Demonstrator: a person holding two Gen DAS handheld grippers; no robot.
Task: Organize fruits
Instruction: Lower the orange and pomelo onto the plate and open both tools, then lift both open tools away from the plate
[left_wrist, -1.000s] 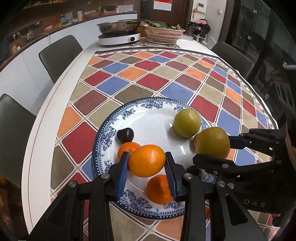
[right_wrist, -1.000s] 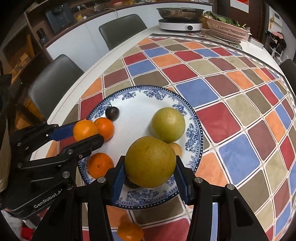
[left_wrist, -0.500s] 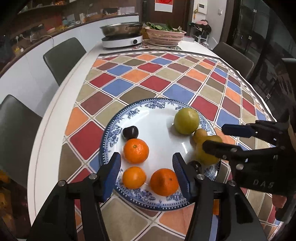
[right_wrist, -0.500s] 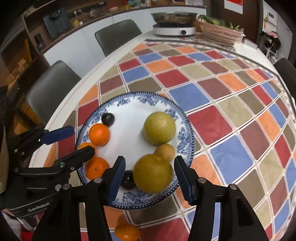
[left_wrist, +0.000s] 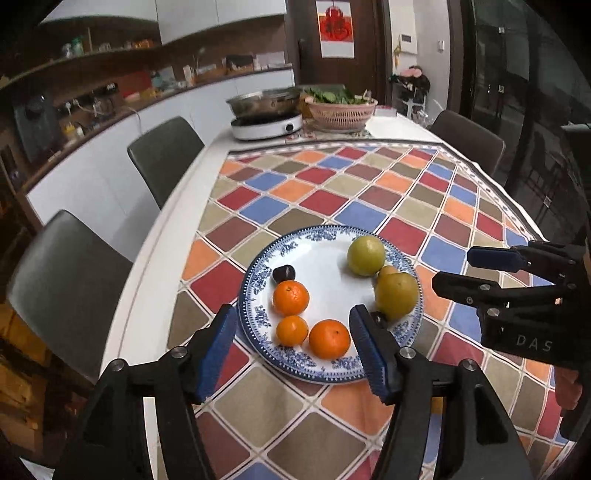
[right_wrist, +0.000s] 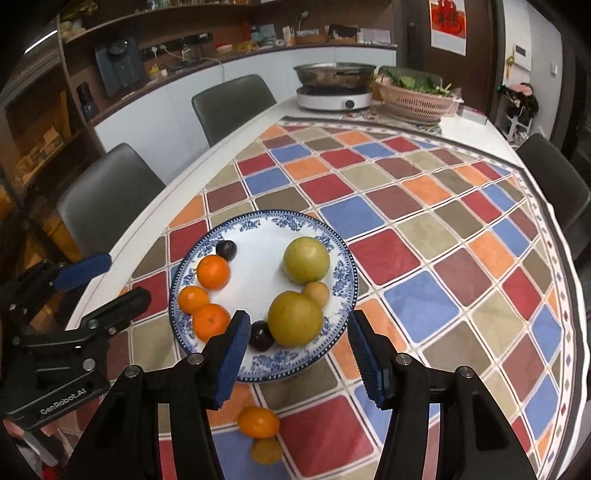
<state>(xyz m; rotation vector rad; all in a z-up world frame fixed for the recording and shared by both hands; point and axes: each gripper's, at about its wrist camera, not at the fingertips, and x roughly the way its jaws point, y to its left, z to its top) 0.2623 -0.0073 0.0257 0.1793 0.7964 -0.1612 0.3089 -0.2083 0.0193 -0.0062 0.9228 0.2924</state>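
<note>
A blue-and-white plate (left_wrist: 255, 291) (right_wrist: 343, 258) holds three oranges (left_wrist: 290, 297) (right_wrist: 213, 271), two yellow-green pears (left_wrist: 396, 295) (right_wrist: 295, 318), a small yellow fruit (right_wrist: 316, 293) and two dark plums (right_wrist: 261, 335). My left gripper (left_wrist: 291, 349) is open and empty, raised at the plate's near rim. My right gripper (right_wrist: 295, 354) is open and empty, raised behind the near pear. Two small orange-yellow fruits (right_wrist: 258, 422) lie on the cloth between the right gripper's arms.
The table carries a chequered cloth (right_wrist: 424, 229). At its far end stand an induction cooker with a steel pan (left_wrist: 266, 114) and a pink basket of greens (left_wrist: 341, 109). Dark chairs (left_wrist: 62, 280) line the left side, and one stands at the right (right_wrist: 554, 177).
Both grippers let go of their fruit, the left an orange and the right a pear, which now rest on the plate. Both grippers opened and drew back and up from the plate.
</note>
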